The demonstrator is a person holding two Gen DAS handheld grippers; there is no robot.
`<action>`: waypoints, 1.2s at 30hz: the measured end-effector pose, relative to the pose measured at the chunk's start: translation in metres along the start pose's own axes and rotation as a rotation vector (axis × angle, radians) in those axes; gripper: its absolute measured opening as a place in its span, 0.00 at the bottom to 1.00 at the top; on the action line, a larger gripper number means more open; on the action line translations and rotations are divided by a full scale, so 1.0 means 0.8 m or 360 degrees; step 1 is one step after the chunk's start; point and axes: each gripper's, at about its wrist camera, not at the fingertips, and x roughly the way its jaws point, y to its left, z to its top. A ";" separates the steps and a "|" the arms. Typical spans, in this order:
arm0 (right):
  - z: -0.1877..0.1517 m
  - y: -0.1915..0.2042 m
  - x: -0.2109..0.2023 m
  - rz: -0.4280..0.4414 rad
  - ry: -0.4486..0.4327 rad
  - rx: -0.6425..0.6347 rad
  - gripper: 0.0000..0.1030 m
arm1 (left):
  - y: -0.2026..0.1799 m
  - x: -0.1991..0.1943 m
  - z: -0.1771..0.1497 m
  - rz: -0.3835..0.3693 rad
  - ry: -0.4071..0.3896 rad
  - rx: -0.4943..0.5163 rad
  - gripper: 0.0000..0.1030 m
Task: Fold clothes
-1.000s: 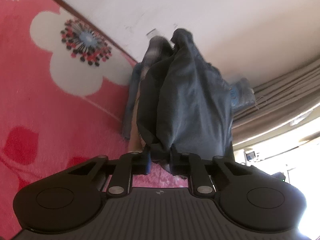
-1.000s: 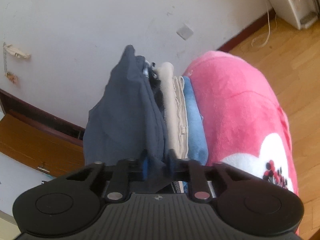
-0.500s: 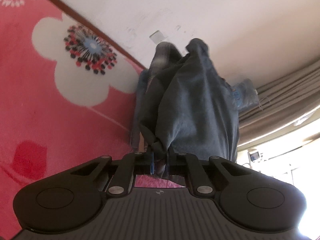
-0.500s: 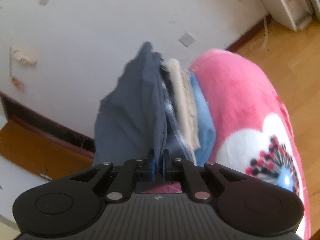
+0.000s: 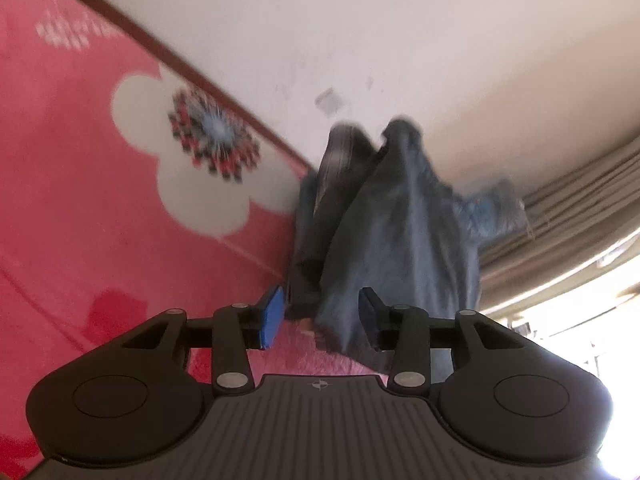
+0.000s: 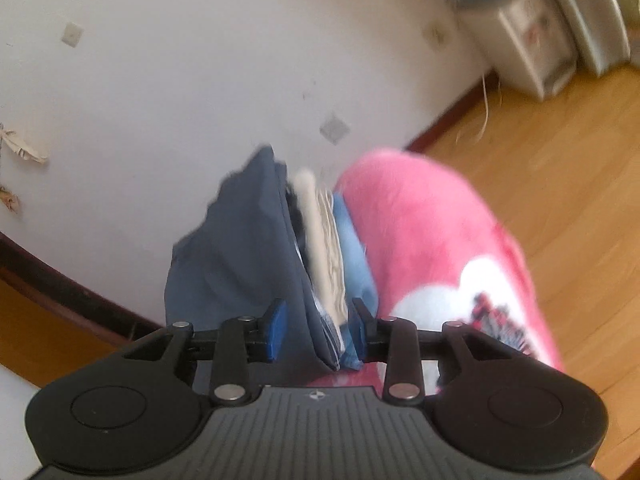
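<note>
A dark blue garment (image 5: 400, 232) lies on top of a stack of folded clothes on the pink flowered blanket (image 5: 100, 220). My left gripper (image 5: 320, 316) is open, its blue pads (image 5: 269, 316) on either side of the garment's near edge, not pinching it. In the right wrist view the dark blue garment (image 6: 244, 252) tops a stack with a beige piece (image 6: 320, 240) and a light blue piece (image 6: 352, 252) on the blanket (image 6: 432, 240). My right gripper (image 6: 316, 328) is open around the stack's near edge.
A white wall (image 5: 360, 40) with a dark skirting board stands behind the stack. Grey curtains (image 5: 580, 192) hang at the right in the left wrist view. Wooden floor (image 6: 560, 160) and a white cabinet (image 6: 532, 48) lie beyond the blanket.
Both grippers were shut on the dark blue garment half a second ago. Both have now opened and let it go, and the garment rests on the stack.
</note>
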 end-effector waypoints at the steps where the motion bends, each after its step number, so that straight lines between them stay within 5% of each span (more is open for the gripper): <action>1: -0.003 0.008 -0.010 -0.0017 -0.0008 -0.0027 0.36 | -0.005 -0.013 -0.005 0.0016 -0.0041 0.0006 0.42; 6: -0.033 0.060 -0.056 -0.0123 0.0016 -0.0203 0.35 | -0.047 -0.081 -0.050 0.0136 -0.0129 0.0196 0.58; 9: -0.064 0.106 -0.081 -0.0178 0.0046 -0.0389 0.35 | -0.075 -0.117 -0.081 0.0199 -0.0156 0.0375 0.72; 11: -0.089 0.137 -0.094 -0.0168 0.0050 -0.0498 0.35 | -0.088 -0.132 -0.104 0.0205 -0.0175 0.0467 0.91; 13: -0.120 0.163 -0.098 -0.0174 0.0066 -0.0600 0.35 | -0.094 -0.145 -0.125 0.0188 -0.0205 0.0501 0.97; 24: -0.294 0.217 -0.106 -0.0302 0.0170 -0.0759 0.35 | -0.073 -0.200 -0.210 0.0146 -0.0251 0.0673 1.00; 30: -0.347 0.231 -0.146 -0.0426 0.0101 -0.0625 0.36 | -0.076 -0.252 -0.233 0.0291 -0.0271 0.0729 1.00; 36: -0.371 0.259 -0.196 -0.0554 0.0016 -0.0689 0.47 | -0.093 -0.293 -0.252 0.0414 -0.0303 0.0837 1.00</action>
